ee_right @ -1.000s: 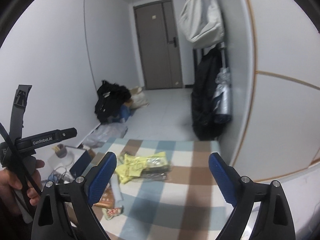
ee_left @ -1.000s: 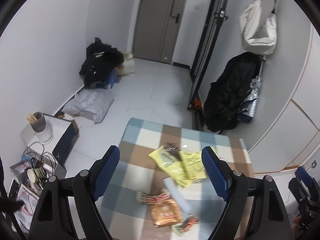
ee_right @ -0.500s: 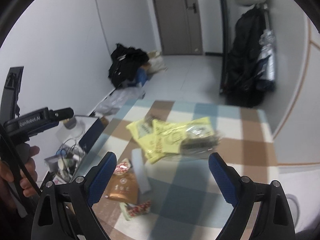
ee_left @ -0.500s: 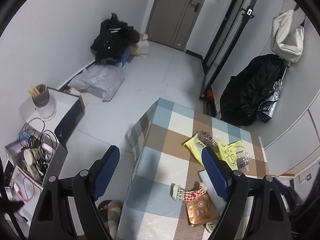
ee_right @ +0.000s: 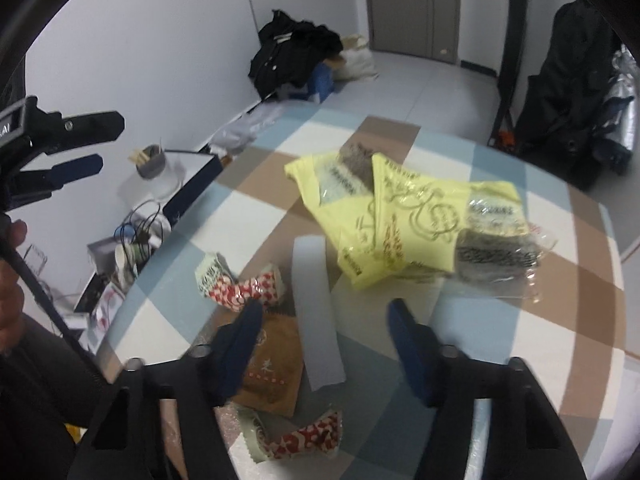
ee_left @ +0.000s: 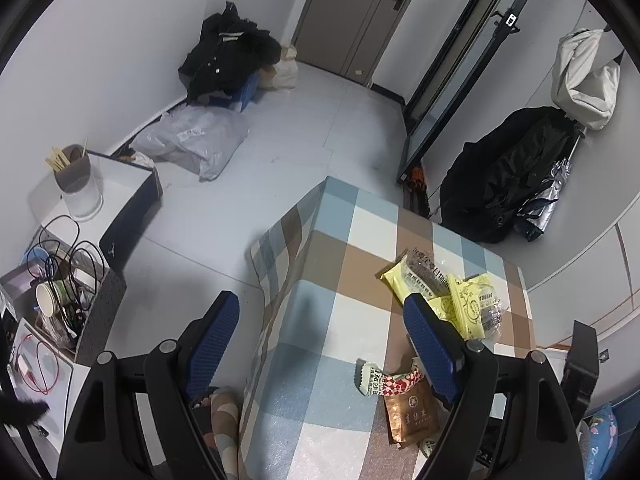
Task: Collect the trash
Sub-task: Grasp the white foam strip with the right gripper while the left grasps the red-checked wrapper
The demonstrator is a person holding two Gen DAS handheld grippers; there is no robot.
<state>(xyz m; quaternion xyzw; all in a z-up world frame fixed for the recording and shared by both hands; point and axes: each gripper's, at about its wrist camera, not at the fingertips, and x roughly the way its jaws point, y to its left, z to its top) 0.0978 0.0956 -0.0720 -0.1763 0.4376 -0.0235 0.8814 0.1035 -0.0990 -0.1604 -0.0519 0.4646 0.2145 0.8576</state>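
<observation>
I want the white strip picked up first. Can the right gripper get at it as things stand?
Probably yes. The right gripper is open and sits just above the white strip, which lies flat on the tablecloth between its fingers; nothing covers the strip.

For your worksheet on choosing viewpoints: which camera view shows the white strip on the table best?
The right wrist view. There the white strip lies whole and close between the open jaws, beside the brown packet. In the left wrist view the strip is almost entirely hidden behind the left gripper.
</observation>
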